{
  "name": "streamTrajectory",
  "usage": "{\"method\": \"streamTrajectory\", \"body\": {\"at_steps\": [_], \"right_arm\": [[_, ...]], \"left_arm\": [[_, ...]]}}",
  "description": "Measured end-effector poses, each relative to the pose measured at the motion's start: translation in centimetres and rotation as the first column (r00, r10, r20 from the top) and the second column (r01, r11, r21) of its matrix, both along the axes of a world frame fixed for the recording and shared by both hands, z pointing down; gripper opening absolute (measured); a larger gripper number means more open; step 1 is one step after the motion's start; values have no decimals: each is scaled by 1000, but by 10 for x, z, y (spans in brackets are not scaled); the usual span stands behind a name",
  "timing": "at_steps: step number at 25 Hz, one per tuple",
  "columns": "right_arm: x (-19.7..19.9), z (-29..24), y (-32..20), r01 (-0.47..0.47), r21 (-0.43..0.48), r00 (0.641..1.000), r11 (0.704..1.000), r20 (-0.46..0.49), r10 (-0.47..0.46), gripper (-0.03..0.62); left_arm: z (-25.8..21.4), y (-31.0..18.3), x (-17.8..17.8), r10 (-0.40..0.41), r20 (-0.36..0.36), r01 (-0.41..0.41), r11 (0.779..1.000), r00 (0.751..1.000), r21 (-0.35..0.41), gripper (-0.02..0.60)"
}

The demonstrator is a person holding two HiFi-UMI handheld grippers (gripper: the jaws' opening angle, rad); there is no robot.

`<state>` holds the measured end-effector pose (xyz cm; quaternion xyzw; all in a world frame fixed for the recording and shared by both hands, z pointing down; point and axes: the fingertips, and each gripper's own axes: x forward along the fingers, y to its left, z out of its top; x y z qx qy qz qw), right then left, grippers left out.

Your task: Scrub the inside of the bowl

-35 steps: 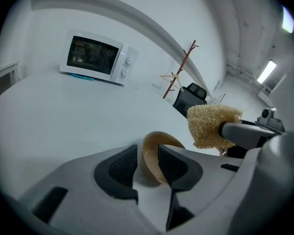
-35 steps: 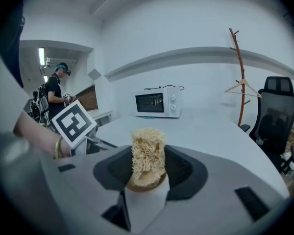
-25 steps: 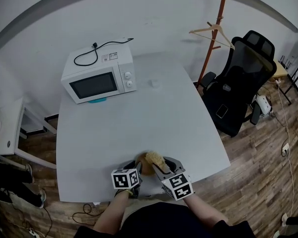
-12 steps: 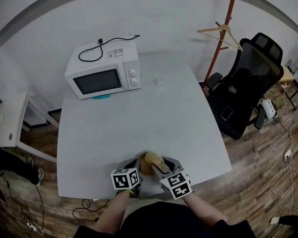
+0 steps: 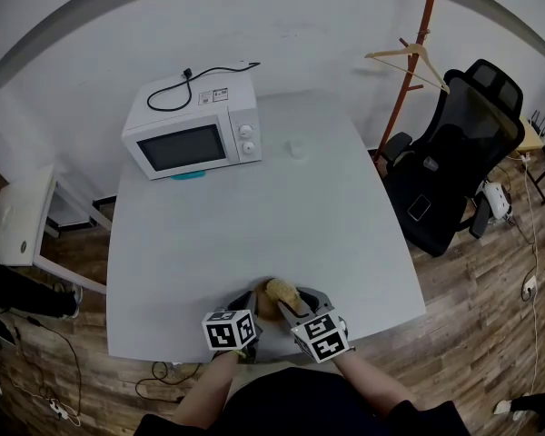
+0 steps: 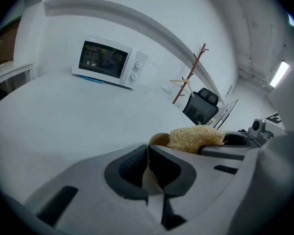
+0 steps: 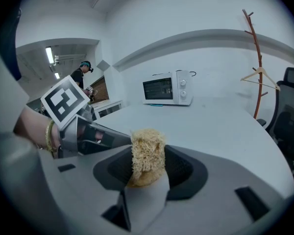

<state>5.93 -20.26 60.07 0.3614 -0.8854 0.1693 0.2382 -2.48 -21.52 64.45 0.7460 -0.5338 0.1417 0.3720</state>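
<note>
Microwave [image 5: 193,139] stands at 11 o'clock on the table [image 5: 254,216]. Left gripper [image 6: 148,155]: jaws have just been closing and now pinch the rim of the bowl [image 6: 158,140]. The bowl sits at 6 o'clock, by the table's near edge. Right gripper [image 7: 147,168]: jaws clamped on a scrubber [image 7: 148,143], held over the bowl. Chair [image 5: 454,153] stands off the table at 3 o'clock.

Coarse, rough: straw-coloured fibrous scrub pad [image 7: 146,153]. Smooth-walled: thin tan bowl [image 6: 159,139]. Smooth, matt: grey tabletop [image 5: 254,216]. Glossy casing: white microwave [image 5: 193,134]. Wood planks: floor [image 5: 472,307].
</note>
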Motion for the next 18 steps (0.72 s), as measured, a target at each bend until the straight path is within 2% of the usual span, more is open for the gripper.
{"method": "streamTrajectory", "body": {"at_steps": [12, 18], "right_arm": [[-10, -1, -4, 36, 5, 999, 999, -17, -36, 177], [-22, -1, 0, 90, 7, 995, 996, -35, -89, 178]], "left_arm": [[-15, -2, -3, -3, 5, 3, 999, 1000, 34, 29], [-22, -2, -2, 8, -14, -7, 999, 1000, 48, 28]]}}
